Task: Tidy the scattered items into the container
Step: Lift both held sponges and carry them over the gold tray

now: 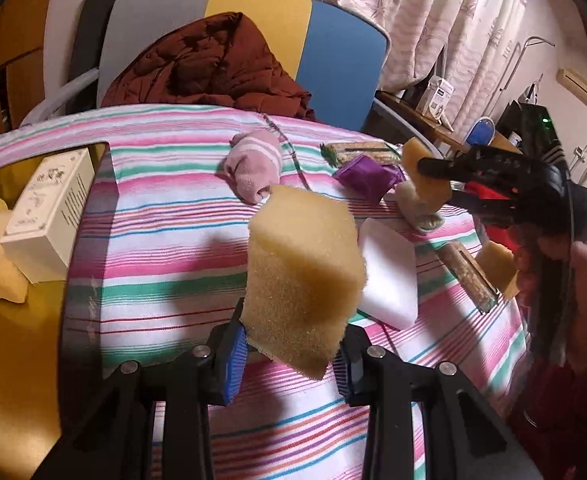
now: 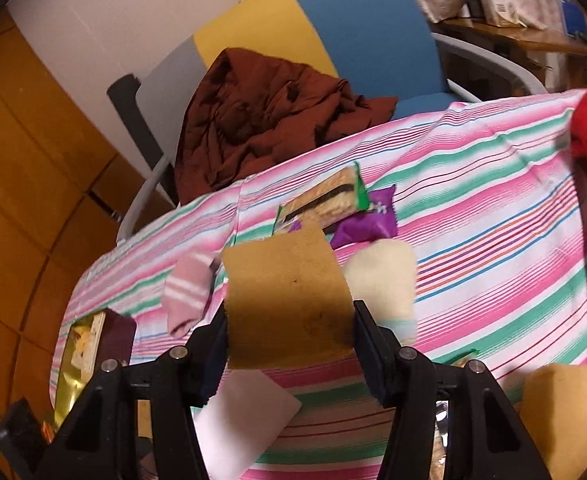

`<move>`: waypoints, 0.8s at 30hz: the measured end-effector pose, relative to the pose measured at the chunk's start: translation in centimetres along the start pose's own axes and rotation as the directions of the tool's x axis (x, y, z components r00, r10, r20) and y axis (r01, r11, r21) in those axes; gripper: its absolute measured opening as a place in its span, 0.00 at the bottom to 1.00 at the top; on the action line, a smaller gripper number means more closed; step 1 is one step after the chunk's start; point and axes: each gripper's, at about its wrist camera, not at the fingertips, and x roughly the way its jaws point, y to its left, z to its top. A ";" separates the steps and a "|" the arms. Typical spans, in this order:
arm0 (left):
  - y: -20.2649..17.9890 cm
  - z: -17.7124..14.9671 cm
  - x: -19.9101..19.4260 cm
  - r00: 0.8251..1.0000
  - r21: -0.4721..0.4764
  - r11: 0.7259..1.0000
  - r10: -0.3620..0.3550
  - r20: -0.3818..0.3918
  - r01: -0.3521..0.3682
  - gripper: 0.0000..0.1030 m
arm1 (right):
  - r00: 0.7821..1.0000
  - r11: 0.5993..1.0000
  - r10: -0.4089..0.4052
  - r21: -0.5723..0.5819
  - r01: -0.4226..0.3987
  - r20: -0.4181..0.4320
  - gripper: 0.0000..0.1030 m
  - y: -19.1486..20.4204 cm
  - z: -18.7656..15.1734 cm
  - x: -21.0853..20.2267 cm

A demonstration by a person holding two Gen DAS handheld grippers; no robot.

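The left gripper (image 1: 289,356) hangs above the table with its jaws clamped on a yellow sponge (image 1: 301,280), while the right gripper (image 2: 291,344), likewise raised, pinches a second sponge (image 2: 289,300) between its fingers.

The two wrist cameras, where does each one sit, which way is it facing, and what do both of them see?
Left wrist: sits on the left hand-held gripper, looking across the striped tablecloth toward the chair; its fingers clamp a yellow sponge, and the right hand-held gripper shows too.
Right wrist: sits on the right hand-held gripper, looking along the tablecloth toward the chair; its fingers clamp a tan sponge.
Shared: pink sock, purple packet, white block, brown jacket.
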 end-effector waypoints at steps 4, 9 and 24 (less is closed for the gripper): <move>0.0 0.1 -1.4 1.000 0.001 1.000 -0.011 0.024 0.011 0.35 | 1.000 0.999 -0.014 -0.050 0.014 -0.008 0.56 0.9 -0.2 0.4; 0.7 0.0 -3.2 0.999 0.000 1.000 -0.011 0.047 0.011 0.35 | 0.999 0.992 -0.045 -0.121 0.043 -0.015 0.56 1.8 -0.5 0.8; 7.2 -1.1 -9.2 0.992 -0.125 0.992 0.046 0.114 -0.032 0.35 | 0.998 0.927 -0.027 -0.373 0.044 0.049 0.56 8.9 -2.2 -0.3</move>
